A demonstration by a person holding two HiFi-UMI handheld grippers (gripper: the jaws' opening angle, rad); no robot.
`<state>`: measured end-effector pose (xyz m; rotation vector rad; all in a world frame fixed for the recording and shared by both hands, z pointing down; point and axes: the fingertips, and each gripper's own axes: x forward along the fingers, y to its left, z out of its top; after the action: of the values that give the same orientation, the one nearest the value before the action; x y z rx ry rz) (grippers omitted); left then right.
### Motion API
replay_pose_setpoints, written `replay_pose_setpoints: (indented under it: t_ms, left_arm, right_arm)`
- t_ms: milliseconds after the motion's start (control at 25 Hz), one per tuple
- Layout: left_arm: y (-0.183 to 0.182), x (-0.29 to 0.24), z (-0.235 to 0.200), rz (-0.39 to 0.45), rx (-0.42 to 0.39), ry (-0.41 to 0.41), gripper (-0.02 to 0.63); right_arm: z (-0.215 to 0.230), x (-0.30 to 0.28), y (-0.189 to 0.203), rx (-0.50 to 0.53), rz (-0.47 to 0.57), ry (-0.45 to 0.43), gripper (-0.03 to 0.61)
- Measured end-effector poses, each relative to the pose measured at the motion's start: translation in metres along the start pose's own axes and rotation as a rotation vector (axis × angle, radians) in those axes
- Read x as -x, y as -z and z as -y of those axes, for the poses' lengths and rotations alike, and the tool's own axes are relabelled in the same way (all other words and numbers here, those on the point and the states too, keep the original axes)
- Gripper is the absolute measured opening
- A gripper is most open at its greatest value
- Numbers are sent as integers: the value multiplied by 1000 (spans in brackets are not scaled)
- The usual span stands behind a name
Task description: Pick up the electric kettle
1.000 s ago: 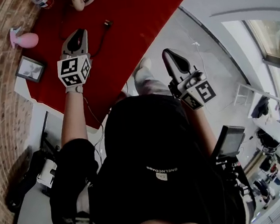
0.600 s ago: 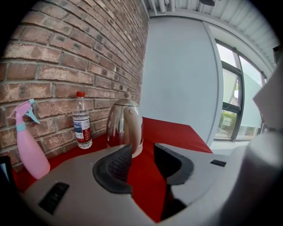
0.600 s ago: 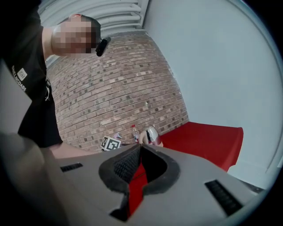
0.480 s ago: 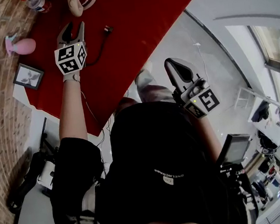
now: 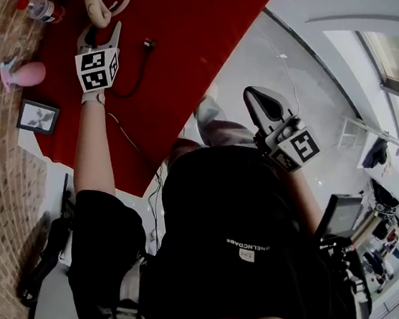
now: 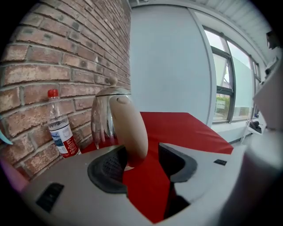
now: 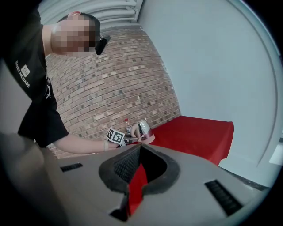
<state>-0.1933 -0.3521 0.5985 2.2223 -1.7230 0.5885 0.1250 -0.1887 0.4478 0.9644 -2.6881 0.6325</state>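
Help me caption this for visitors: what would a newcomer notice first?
The bright red cloth stands out against the brick wall. On it, by the wall, stands a shiny kettle, its beige handle between the left tongs, whose jaws have just been opening.

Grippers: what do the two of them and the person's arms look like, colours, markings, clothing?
The left gripper and right gripper both have light grey plastic shells, with tapered fingers lined by dark ribbed pads. Each carries a white cube printed with black square markers. The person wears a black short-sleeved shirt; the arms are bare below the sleeves.
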Motion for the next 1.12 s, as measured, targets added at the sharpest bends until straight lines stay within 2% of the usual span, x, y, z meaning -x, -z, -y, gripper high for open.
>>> replay_pose_setpoints:
  t_ms: [240,400,520,760,1120]
  left_arm:
    - [-2,-14,-3,-11,-44,-1,212]
    - [-8,-17,-3,4,-44,-10,190]
    - [-10,-18,7,0,-75,7,190]
    - [-23,-33,36,15,-138,62,190]
    - [-38,-60,54,16,-147,90,190]
  right_arm:
    - [4,3,0,-37,3,16,8]
    - [7,7,4,-6,-1,13,8]
    - [8,10,4,11,4,13,8]
    - [11,13,1,-17,21,25,8]
    - [23,25,7,-16,13,67,8]
